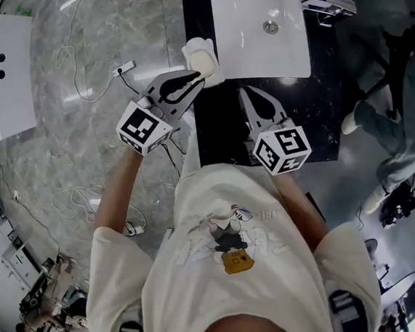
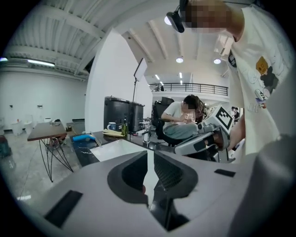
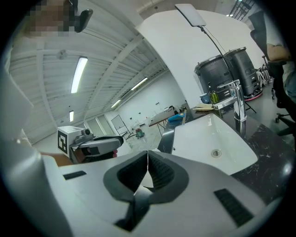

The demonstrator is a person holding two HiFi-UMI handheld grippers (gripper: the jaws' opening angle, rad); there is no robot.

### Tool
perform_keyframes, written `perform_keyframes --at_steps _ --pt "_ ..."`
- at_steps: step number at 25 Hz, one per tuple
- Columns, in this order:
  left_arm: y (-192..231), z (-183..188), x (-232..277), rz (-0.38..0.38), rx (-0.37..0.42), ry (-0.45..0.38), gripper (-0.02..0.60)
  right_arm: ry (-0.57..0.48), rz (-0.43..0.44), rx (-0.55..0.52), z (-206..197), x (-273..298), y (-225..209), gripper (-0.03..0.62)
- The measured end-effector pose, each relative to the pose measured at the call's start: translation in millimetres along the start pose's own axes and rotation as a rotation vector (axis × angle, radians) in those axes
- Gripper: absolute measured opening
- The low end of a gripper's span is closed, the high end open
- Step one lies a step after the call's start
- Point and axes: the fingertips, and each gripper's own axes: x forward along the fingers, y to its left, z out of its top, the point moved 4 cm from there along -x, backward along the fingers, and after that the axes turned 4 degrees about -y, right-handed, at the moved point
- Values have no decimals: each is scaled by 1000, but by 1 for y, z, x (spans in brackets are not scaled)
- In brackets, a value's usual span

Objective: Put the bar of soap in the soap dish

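Observation:
A pale bar of soap (image 1: pixel 196 51) lies in a white soap dish (image 1: pixel 211 72) at the near left corner of the white sink (image 1: pixel 235 26); bar and dish are hard to tell apart. My left gripper (image 1: pixel 198 77) hangs just short of the dish. In the left gripper view its jaws (image 2: pixel 150 159) stand a narrow slit apart, with nothing between them. My right gripper (image 1: pixel 242 91) hovers over the black counter (image 1: pixel 323 100) to the right. Its jaws (image 3: pixel 148 159) meet at the tips and hold nothing. Neither gripper view shows the soap.
A chrome faucet (image 1: pixel 329 5) stands at the sink's far right. Cables (image 1: pixel 92 77) trail over the marble floor to the left. A seated person (image 2: pixel 180 122) is beyond the counter. A mug and bottles (image 2: pixel 118 126) sit at the counter's far end.

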Motion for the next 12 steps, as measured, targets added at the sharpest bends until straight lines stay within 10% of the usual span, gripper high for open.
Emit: perform_keyframes --at_steps 12 --pt "-66 12 -37 223 -148 -50 7 -13 94 -20 -8 -61 16 9"
